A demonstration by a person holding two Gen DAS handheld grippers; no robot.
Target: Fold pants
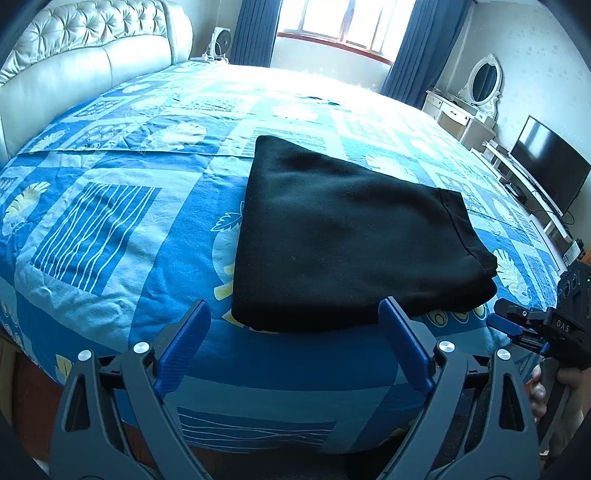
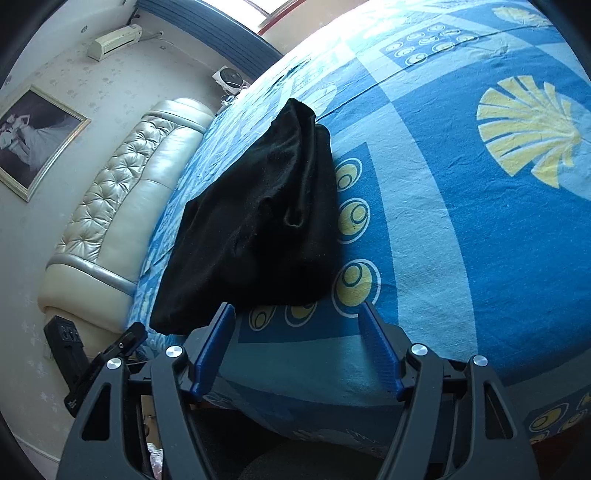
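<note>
The black pants (image 1: pixel 347 236) lie folded into a compact stack on the blue patterned bed sheet (image 1: pixel 110 221). My left gripper (image 1: pixel 295 314) is open and empty, just short of the stack's near edge. My right gripper (image 2: pixel 297 314) is open and empty, close to the near corner of the pants (image 2: pixel 258 214) in the right wrist view. The right gripper also shows at the right edge of the left wrist view (image 1: pixel 517 325), held in a hand. The left gripper's body shows at the lower left of the right wrist view (image 2: pixel 103 362).
A padded cream headboard (image 1: pixel 85 55) stands at the far left. A window with blue curtains (image 1: pixel 255 29) is at the back. A white dressing table with mirror (image 1: pixel 476 92) and a TV (image 1: pixel 550 162) on a low stand line the right wall. The bed's near edge (image 1: pixel 280 417) lies under the grippers.
</note>
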